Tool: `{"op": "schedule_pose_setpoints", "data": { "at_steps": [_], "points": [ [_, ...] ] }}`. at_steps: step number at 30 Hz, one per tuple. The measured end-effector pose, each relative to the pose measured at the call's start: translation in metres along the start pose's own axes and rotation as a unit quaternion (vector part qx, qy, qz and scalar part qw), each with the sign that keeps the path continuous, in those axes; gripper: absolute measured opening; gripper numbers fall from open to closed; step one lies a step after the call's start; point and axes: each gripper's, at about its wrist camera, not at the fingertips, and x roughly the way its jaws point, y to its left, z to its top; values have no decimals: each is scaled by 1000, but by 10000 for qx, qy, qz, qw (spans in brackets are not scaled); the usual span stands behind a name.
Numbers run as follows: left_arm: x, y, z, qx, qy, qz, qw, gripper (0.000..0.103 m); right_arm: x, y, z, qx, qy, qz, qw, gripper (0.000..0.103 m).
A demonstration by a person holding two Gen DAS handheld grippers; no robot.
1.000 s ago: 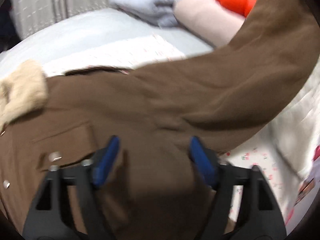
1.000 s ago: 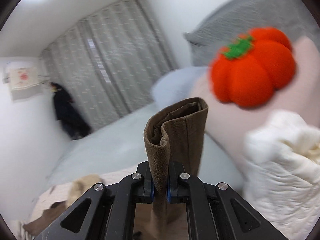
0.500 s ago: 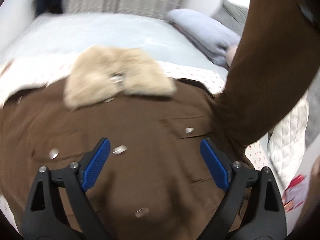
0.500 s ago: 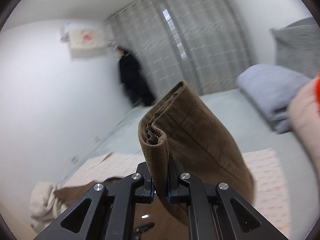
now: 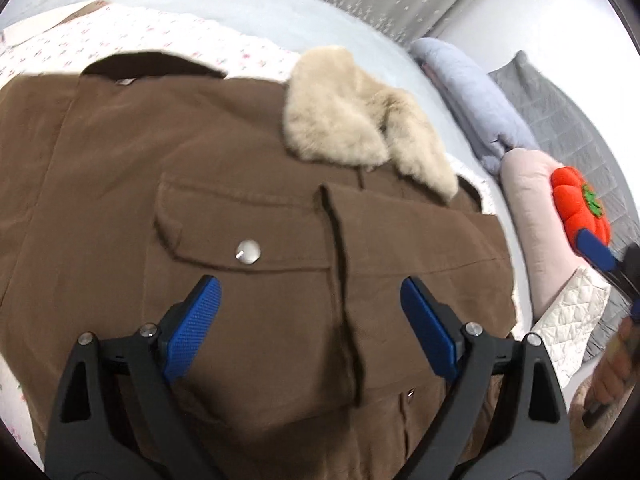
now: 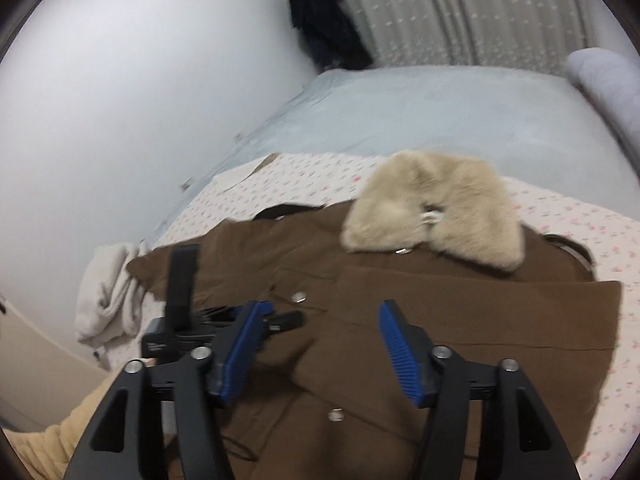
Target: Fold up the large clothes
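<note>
While one brown coat (image 5: 248, 208) lies flat, both hand-held grippers, left (image 5: 310, 316) and right (image 6: 320, 344), hover spread, empty.

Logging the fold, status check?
Left gripper and right gripper both open, empty. Brown coat flat, one sleeve folded across. Nothing obstructing.

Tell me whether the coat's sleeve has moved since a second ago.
Yes. The sleeve, earlier lifted in the shut right gripper, now lies folded across the coat's front below the fur collar.
</note>
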Motion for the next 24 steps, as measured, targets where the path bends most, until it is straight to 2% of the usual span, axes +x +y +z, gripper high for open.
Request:
{"op": "schedule_pose_setpoints", "data": {
  "at_steps": [2, 4, 8, 10, 11, 12, 14, 16, 17, 18, 19, 22, 23, 24],
  "points": [
    [6, -12, 3, 230, -26, 44, 9997, 91, -12, -24, 1, 229, -108, -111, 9996, 70],
    [25, -27, 9, 551, 51, 344, 9979, 90, -22, -53, 0, 474, -168, -247, 9984, 71],
    [59, -40, 21, 745, 223, 786, 9939, 69, -41, -105, -7, 898, -248, -731, 9930, 73],
    [66, -51, 22, 1005, -33, 1116, 9887, 41, -49, -139, -13, 1183, -304, -980, 9877, 75],
    [67, -58, 22, 1176, -145, 1263, 9849, 15, -52, -154, -17, 1338, -337, -1069, 9846, 77],
    [64, -62, 22, 1250, -287, 1416, 9816, 2, -55, -171, -21, 1507, -359, -1154, 9812, 78],
    [43, -71, 22, 1298, -768, 1400, 9786, 2, -56, -196, -28, 1734, -358, -1254, 9762, 78],
    [22, -74, 22, 1218, -1284, 1558, 9718, 0, -51, -226, -39, 2057, -319, -1343, 9688, 78],
    [12, -73, 21, 1182, -1629, 1782, 9632, 0, -50, -235, -43, 2169, -305, -1346, 9664, 78],
    [9, -72, 22, 1183, -1771, 1926, 9579, 0, -47, -246, -47, 2295, -311, -1346, 9635, 78],
    [12, -67, 25, 1163, -1732, 2001, 9573, 0, -43, -257, -50, 2429, -349, -1352, 9599, 78],
    [32, -47, 33, 926, -1112, 1915, 9708, 0, -26, -280, -58, 2920, -484, -1077, 9491, 75],
    [35, -42, 31, 871, -983, 1841, 9741, 1, -17, -287, -61, 3088, -483, -948, 9452, 64],
    [36, -40, 30, 855, -933, 1734, 9767, 8, -9, -292, -63, 3200, -477, -999, 9409, 44]
  ]
}}
